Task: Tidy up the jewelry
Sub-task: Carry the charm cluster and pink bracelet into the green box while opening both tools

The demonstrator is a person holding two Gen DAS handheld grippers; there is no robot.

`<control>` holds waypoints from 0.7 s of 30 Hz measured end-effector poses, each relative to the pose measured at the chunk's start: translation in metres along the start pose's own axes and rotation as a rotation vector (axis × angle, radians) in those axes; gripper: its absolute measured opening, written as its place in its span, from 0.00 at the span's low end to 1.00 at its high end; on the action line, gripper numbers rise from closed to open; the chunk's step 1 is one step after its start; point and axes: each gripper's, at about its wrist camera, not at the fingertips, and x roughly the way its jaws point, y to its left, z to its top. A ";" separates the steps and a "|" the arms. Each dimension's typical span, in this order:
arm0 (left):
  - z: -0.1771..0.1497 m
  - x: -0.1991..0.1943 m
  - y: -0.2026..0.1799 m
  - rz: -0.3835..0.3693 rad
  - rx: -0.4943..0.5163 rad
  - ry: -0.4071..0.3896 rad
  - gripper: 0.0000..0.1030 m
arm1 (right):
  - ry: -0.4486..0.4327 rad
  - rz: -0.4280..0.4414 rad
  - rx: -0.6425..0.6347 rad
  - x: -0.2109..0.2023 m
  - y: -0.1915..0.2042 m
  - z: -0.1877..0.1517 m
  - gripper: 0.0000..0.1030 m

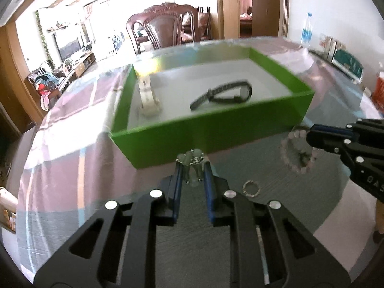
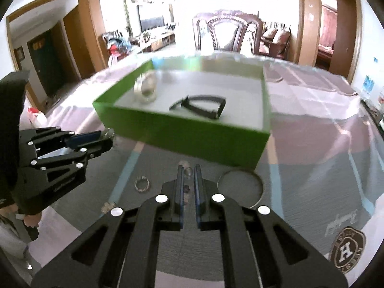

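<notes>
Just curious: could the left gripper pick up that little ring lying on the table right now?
Probably not yet. The left gripper is shut on a beaded piece, so it has no free grip. The small ring itself lies uncovered on the table beside it.

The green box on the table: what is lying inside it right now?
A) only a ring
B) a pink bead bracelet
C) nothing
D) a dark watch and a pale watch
D: inside the green box, a dark watch lies beside a pale watch.
</notes>
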 end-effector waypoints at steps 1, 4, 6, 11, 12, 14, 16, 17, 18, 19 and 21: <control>0.005 -0.009 0.002 -0.017 -0.006 -0.012 0.17 | -0.006 0.002 -0.001 -0.004 0.001 0.003 0.08; 0.020 -0.028 0.011 -0.037 -0.026 -0.042 0.17 | -0.022 0.003 -0.016 -0.016 0.004 0.018 0.08; 0.033 -0.038 0.020 -0.023 -0.041 -0.063 0.17 | -0.041 -0.002 -0.024 -0.024 0.003 0.030 0.08; 0.064 -0.038 0.035 0.035 -0.065 -0.095 0.17 | -0.155 -0.036 -0.016 -0.038 -0.003 0.072 0.08; 0.068 -0.034 0.039 0.037 -0.071 -0.090 0.17 | -0.163 -0.045 -0.013 -0.036 -0.005 0.077 0.08; 0.077 -0.015 0.047 0.063 -0.095 -0.059 0.17 | -0.151 -0.081 0.010 -0.022 -0.009 0.086 0.08; 0.079 0.005 0.053 0.100 -0.127 -0.025 0.17 | -0.110 -0.076 0.052 0.001 -0.016 0.089 0.08; 0.079 0.012 0.056 0.102 -0.142 -0.013 0.17 | -0.093 -0.075 0.066 0.009 -0.017 0.089 0.08; 0.079 0.020 0.058 0.093 -0.155 0.000 0.17 | -0.077 -0.084 0.081 0.020 -0.019 0.090 0.08; 0.080 0.027 0.062 0.081 -0.173 0.011 0.17 | -0.069 -0.091 0.090 0.028 -0.020 0.090 0.08; 0.083 0.035 0.065 0.081 -0.185 0.021 0.17 | -0.062 -0.095 0.099 0.037 -0.021 0.091 0.08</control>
